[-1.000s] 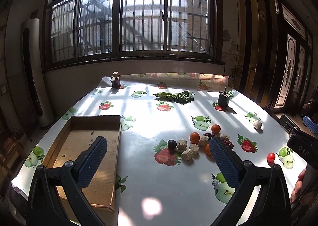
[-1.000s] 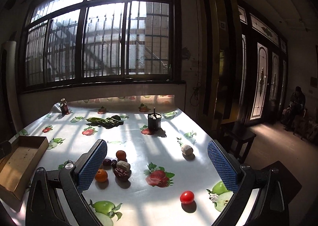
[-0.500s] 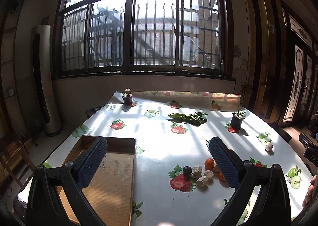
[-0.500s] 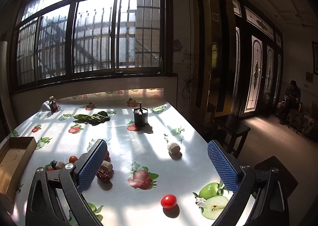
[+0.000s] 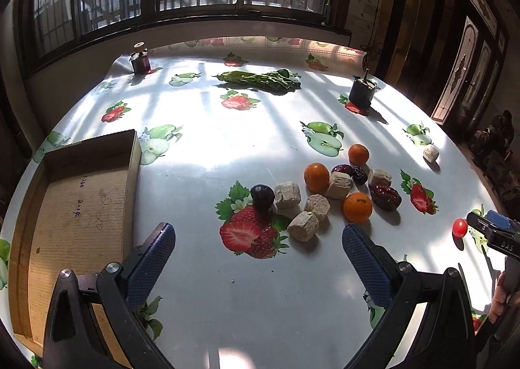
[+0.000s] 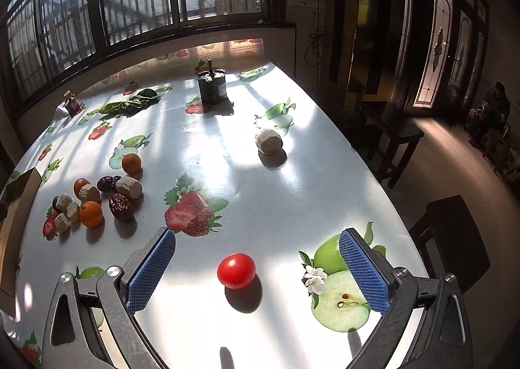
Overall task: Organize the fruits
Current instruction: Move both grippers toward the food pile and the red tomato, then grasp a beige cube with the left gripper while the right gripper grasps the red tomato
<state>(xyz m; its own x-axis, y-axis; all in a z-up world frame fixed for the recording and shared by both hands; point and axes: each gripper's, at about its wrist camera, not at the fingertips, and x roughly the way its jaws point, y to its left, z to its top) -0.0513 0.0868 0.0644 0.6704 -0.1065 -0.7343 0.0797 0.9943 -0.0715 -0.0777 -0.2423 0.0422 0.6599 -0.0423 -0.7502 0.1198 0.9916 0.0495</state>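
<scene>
A pile of fruit lies mid-table: oranges [image 5: 316,177], dark dates [image 5: 385,197], a dark plum [image 5: 262,195] and several beige chunks [image 5: 303,226]. The pile also shows in the right wrist view [image 6: 91,213]. A red cherry tomato [image 6: 236,270] lies between my open right gripper's [image 6: 256,252] fingers, on the table; it also shows in the left wrist view [image 5: 459,228]. My left gripper [image 5: 258,244] is open and empty, just in front of the pile. An empty cardboard box [image 5: 81,206] lies to its left.
A lone beige chunk [image 6: 268,141] lies far right. Green leaves [image 5: 260,80], a dark pot [image 5: 360,93] and a small jar [image 5: 140,58] stand at the far side. The table [image 6: 292,206] edge curves right, with dark stools [image 6: 455,232] beyond it.
Both grippers have tilted down and moved closer to the table. The tomato now lies between the right fingers; the fruit pile is nearer the left gripper.
</scene>
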